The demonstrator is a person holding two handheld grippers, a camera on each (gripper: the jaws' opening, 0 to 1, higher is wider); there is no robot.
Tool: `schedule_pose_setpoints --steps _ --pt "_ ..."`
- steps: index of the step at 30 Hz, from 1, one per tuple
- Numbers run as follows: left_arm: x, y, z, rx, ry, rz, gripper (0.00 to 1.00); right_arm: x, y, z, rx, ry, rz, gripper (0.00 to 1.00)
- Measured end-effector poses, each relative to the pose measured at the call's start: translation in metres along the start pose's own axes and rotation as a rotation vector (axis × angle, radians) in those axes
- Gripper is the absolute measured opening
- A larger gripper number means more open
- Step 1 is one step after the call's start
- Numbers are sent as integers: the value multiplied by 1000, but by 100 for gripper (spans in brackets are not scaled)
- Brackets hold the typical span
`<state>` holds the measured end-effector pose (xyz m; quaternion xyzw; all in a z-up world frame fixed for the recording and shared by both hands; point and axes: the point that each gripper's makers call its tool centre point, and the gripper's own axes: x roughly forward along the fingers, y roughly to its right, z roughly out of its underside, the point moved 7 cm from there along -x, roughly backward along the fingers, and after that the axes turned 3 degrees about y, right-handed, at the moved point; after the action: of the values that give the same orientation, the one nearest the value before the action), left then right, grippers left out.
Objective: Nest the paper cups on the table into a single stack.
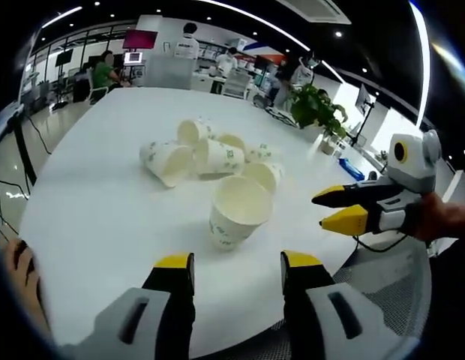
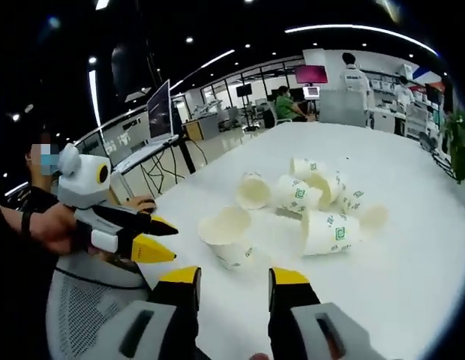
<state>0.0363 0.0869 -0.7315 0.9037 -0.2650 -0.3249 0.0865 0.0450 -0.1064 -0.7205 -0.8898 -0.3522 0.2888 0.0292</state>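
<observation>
A white paper cup with green print (image 1: 238, 210) stands upright, mouth up, near the table edge, just beyond my left gripper (image 1: 236, 262), which is open and holds nothing. Behind it, several more cups (image 1: 206, 154) lie on their sides in a loose cluster. My right gripper (image 1: 324, 211) comes in from the right, held by a hand, off the table's edge beside the upright cup. In the right gripper view, the upright cup (image 2: 229, 236) sits just ahead of my open right gripper (image 2: 234, 277). The toppled cups (image 2: 315, 202) lie farther right, and the left gripper (image 2: 171, 242) hovers at the left.
The round white table (image 1: 105, 217) has bare surface to the left and far side of the cups. A grey mesh chair (image 2: 82, 307) stands at the near edge. A potted plant (image 1: 319, 105) sits at the far right rim. People and desks are in the background.
</observation>
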Motion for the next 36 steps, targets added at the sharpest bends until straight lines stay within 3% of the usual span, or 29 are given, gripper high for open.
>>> schedule_pose_setpoints --steps 13,16,22,28,36 --pt "2 -5 2 -21 -6 -11 43 -17 17 3 -30 -8 48 42" --pt "0 -4 1 -28 -5 -15 43 -18 21 -5 -121 -30 41 45" --pt "0 -6 1 -27 -5 -27 43 -14 38 -17 -219 -58 21 46" --pt "-2 -5 -1 -36 2 -36 43 -3 63 -28 -372 -131 7 48" --pt "-3 -10 -1 -49 13 -53 43 14 81 -33 -445 -213 -25 49"
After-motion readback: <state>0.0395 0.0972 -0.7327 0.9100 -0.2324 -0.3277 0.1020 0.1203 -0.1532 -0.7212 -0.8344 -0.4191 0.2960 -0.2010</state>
